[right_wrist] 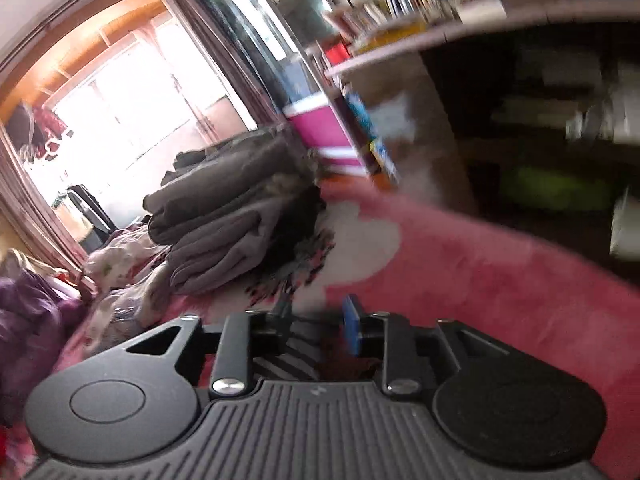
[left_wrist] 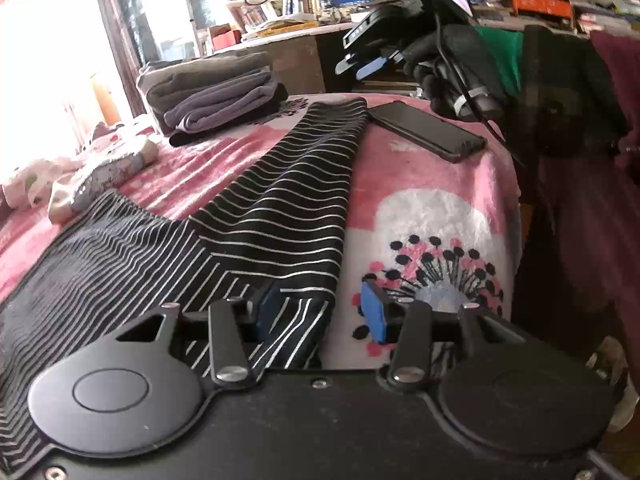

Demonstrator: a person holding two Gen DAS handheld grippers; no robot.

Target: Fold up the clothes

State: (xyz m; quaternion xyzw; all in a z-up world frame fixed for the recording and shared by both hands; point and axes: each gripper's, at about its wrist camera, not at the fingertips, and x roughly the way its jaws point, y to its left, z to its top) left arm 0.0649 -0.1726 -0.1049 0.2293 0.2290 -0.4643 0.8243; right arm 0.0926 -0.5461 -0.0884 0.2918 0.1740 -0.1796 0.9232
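One striped garment point(left_wrist: 280, 200), perhaps four folded clothes point(left_wrist: 216, 96)

A bed covered by a pink blanket point(left_wrist: 432, 184) with white patches and a black-and-pink flower print fills the middle of the left wrist view. A black striped garment point(left_wrist: 288, 200) lies spread on it from lower left toward upper centre. A dark phone point(left_wrist: 428, 130) lies just right of its far end. A stack of folded grey clothes point(left_wrist: 216, 96) sits at upper left, and a crumpled pale cloth point(left_wrist: 80, 176) lies at the left edge.
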